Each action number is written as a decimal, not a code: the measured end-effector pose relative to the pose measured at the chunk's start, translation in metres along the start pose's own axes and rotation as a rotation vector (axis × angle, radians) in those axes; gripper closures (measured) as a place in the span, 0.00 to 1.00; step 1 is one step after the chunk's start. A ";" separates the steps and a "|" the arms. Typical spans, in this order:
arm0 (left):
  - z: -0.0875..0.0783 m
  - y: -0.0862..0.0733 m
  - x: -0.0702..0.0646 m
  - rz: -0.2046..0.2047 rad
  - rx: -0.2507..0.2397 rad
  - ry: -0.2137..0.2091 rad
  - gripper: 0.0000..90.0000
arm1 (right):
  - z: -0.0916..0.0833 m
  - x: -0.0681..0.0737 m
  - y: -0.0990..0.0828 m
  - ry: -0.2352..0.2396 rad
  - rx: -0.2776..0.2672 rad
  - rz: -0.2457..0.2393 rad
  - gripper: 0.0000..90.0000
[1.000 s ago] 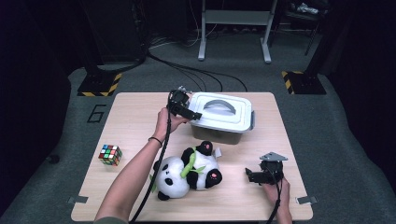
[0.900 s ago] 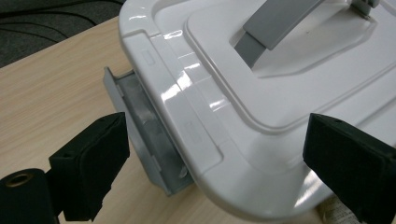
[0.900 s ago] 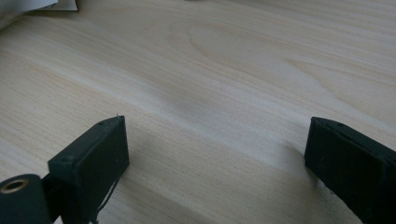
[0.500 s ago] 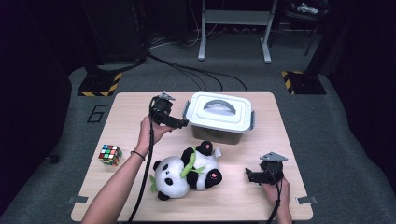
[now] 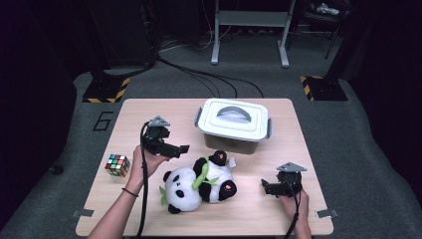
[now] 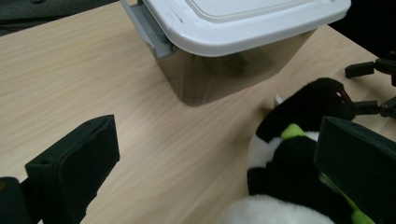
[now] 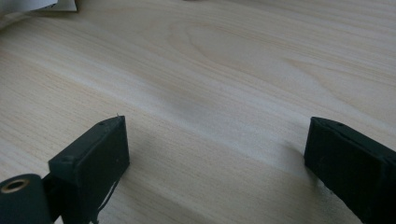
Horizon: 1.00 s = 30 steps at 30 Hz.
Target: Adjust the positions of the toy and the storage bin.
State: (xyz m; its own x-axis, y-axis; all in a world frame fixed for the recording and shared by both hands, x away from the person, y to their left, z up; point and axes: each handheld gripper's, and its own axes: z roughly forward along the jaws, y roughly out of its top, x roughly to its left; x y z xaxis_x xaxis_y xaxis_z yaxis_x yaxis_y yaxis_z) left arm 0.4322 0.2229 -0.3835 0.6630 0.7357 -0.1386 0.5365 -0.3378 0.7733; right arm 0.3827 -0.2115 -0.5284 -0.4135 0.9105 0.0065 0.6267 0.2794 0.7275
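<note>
Bare bench (image 5: 149,114) surrounds your left gripper (image 5: 183,148), fingers just opened wide, empty; lidded storage box (image 5: 234,124) ahead, contents unclear, panda (image 5: 199,184) beside. Right gripper (image 5: 264,186) gapes empty.

I have a colour cube (image 5: 117,165) sitting near the left edge of the pale wooden table (image 5: 149,112), on its own; small grey brackets (image 5: 82,213) mark the table's near corners; on the grey carpet (image 5: 358,149) just left of the table I read a painted 6 (image 5: 103,121); beyond it lie two hazard-striped bases (image 5: 105,90), black cables (image 5: 209,79) running between them, and a metal stand (image 5: 249,20) at the back.
</note>
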 end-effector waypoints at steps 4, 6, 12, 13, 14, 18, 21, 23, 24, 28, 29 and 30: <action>-0.009 -0.012 -0.012 0.014 -0.001 -0.006 0.00 | 0.000 0.000 0.000 0.000 0.000 0.000 0.06; -0.012 -0.017 -0.018 0.014 0.005 -0.018 0.00 | 0.000 0.000 0.000 0.000 0.000 0.000 0.06; -0.015 -0.028 -0.035 0.025 0.004 -0.034 0.00 | 0.000 0.000 0.000 -0.001 0.000 -0.002 0.06; -0.015 -0.029 -0.037 0.018 0.003 -0.035 0.00 | 0.000 0.000 0.000 -0.002 0.000 0.000 0.06; -0.014 -0.030 -0.038 0.021 0.010 -0.040 0.00 | 0.000 0.000 0.000 0.000 0.001 -0.002 0.06; -0.011 -0.033 -0.046 0.015 0.013 -0.045 0.00 | 0.000 0.000 0.000 -0.001 0.000 -0.001 0.06; -0.008 -0.035 -0.057 0.018 0.016 -0.045 0.00 | 0.000 0.000 0.000 -0.002 -0.002 0.000 0.06; -0.004 -0.036 -0.065 0.026 0.030 -0.050 0.00 | 0.000 0.000 0.000 -0.002 0.000 0.000 0.06; 0.002 -0.038 -0.071 0.017 0.036 -0.057 0.00 | 0.000 0.000 0.000 -0.002 0.000 0.000 0.06; 0.011 -0.040 -0.079 0.003 0.036 -0.059 0.00 | 0.000 0.000 0.000 -0.001 0.000 0.000 0.07; 0.016 -0.040 -0.086 0.012 0.045 -0.056 0.00 | 0.000 0.000 0.000 -0.002 -0.001 0.000 0.06; 0.016 -0.040 -0.086 0.012 0.045 -0.056 0.02 | 0.000 0.000 0.000 -0.002 -0.001 0.000 0.06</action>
State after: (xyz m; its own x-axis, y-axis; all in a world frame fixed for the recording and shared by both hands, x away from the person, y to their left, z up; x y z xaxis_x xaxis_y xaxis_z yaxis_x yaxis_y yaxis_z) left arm 0.3626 0.1638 -0.4122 0.6967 0.6982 -0.1649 0.5508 -0.3734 0.7464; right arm 0.3827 -0.2115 -0.5284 -0.4122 0.9111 0.0051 0.6257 0.2790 0.7284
